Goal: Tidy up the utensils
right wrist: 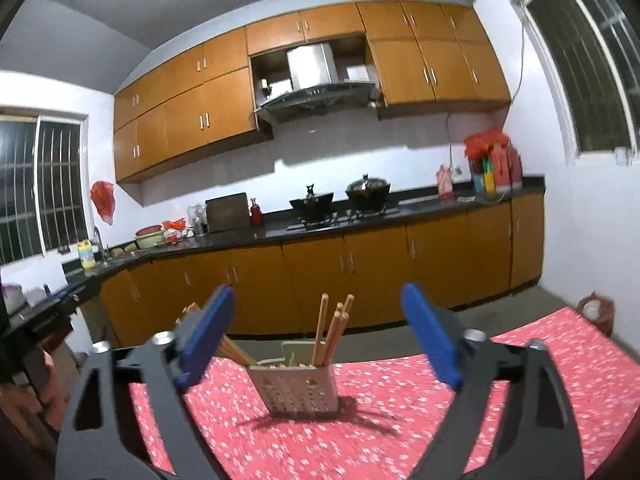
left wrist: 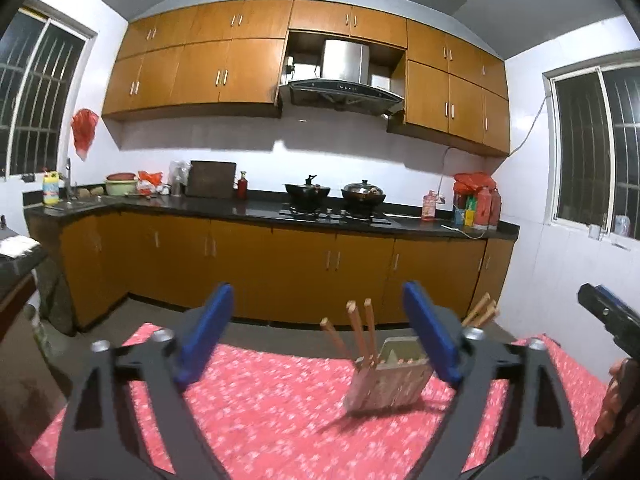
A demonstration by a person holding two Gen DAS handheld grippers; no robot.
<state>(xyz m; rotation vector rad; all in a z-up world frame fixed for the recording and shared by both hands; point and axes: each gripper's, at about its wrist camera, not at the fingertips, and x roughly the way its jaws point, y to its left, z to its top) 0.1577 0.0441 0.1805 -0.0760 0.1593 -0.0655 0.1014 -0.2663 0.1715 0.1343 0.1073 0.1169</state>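
A pale perforated utensil holder (left wrist: 386, 384) stands on a table with a red flowered cloth (left wrist: 260, 420). Several wooden chopsticks (left wrist: 360, 328) stick up out of it, leaning apart. My left gripper (left wrist: 318, 336) is open, its blue pads wide apart and empty, with the holder just ahead and right of centre. In the right wrist view the same holder (right wrist: 296, 392) sits ahead between the blue pads, with chopsticks (right wrist: 332, 332) upright in it and more leaning left behind the left pad. My right gripper (right wrist: 318, 336) is also open and holds nothing.
Beyond the table's far edge lies a strip of floor, then brown cabinets under a dark counter (left wrist: 256, 212) with two woks (left wrist: 308, 190) on a stove, bottles (left wrist: 480, 204) and a sink. A hand (left wrist: 616, 400) shows at the right edge.
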